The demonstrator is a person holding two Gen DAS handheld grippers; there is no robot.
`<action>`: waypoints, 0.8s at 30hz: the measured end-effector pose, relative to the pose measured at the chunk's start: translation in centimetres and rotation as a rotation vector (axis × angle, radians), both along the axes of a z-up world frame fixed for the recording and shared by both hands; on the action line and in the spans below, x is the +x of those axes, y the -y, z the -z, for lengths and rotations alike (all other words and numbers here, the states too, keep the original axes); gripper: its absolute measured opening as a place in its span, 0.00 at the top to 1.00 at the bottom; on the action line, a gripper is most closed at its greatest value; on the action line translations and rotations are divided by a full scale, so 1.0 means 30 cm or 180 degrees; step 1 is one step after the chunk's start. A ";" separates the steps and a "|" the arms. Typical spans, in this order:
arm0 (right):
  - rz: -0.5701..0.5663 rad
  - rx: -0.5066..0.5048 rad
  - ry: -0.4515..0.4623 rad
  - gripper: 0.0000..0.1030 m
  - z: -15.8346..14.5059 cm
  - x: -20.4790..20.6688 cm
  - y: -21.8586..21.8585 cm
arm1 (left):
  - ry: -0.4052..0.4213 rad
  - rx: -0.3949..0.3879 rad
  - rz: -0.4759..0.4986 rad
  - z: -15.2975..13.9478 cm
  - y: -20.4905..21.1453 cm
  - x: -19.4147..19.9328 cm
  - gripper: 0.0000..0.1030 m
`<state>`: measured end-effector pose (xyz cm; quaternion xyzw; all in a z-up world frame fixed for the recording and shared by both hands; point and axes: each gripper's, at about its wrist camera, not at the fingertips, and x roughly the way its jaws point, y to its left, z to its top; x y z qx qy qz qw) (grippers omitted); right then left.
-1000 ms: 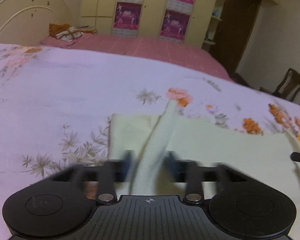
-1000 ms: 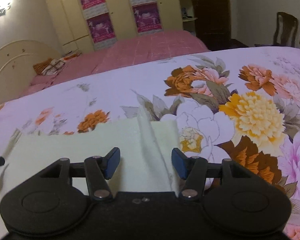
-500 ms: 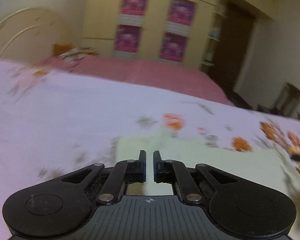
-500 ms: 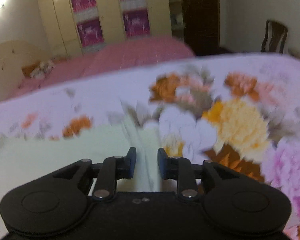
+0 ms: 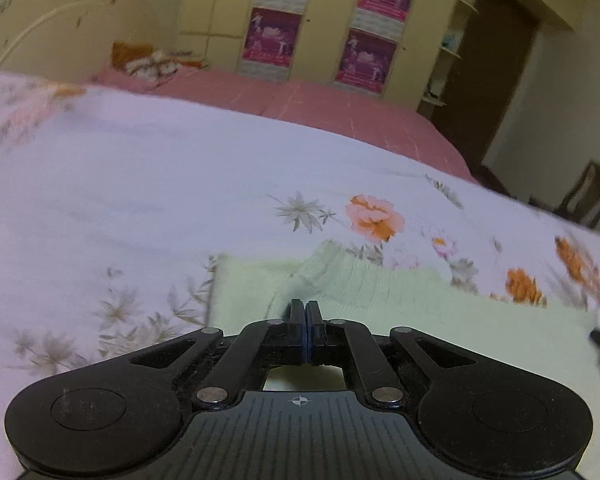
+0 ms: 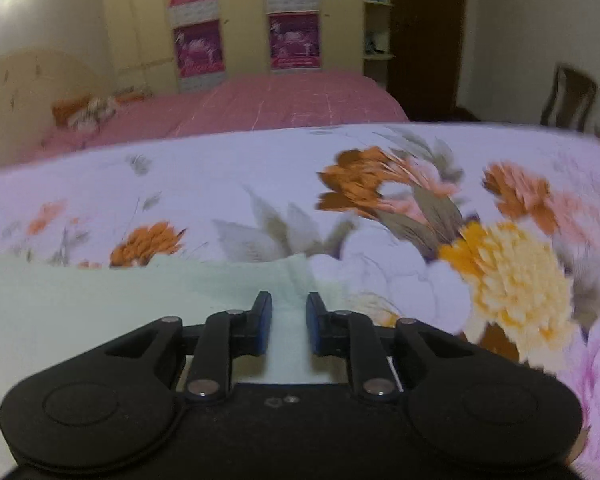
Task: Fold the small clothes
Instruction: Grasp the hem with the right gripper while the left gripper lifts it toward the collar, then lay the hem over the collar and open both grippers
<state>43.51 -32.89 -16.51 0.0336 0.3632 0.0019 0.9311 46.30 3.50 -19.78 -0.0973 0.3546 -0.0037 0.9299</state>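
My left gripper point(image 5: 306, 312) is pinched fully together, the two blue pads meeting with no gap I can see between them. It sits at the near edge of the pale green cloth point(image 5: 400, 312), right where a ridge of the fabric rises in front of the fingertips. I think a thin bit of that ridge may be caught between the pads, but the fingers hide the spot and I cannot be sure.

My right gripper point(image 6: 288, 316) has just been closing and now stands narrow, with a strip of the same pale green cloth point(image 6: 100, 308) running up between the blue pads. The pads look close to the fabric on both sides, though a sliver of space shows beside each, so the grip does not look tight.

The cloth lies spread flat on the flowered bedspread point(image 5: 140, 200), stretching sideways between my two hands, with a raised crease near each one. In the right wrist view its far edge runs just below an orange flower print, and the big yellow bloom point(image 6: 512, 280) lies off to the right of the cloth.

Beyond the bedspread is a pink blanket point(image 6: 292, 100), then a pale wardrobe with magenta posters point(image 5: 276, 36), and a wooden chair point(image 6: 568, 96) stands by the wall.
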 end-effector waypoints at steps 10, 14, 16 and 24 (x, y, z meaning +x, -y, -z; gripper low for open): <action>-0.0506 0.0153 0.0069 0.73 -0.090 -0.222 -0.167 | 0.0045 0.0143 0.0448 -0.049 0.075 -0.295 0.95; -0.0642 -0.0125 -0.0028 0.66 -0.028 -0.293 -0.247 | 0.0143 0.0267 0.0441 -0.013 0.063 -0.340 0.93; -0.0610 -0.0209 0.0028 0.66 -0.001 -0.317 -0.225 | 0.0093 0.0224 0.0390 -0.022 0.037 -0.335 0.94; -0.0269 -0.0243 -0.0038 0.66 -0.027 -0.345 -0.110 | -0.0049 0.0220 0.0292 -0.043 0.021 -0.384 0.93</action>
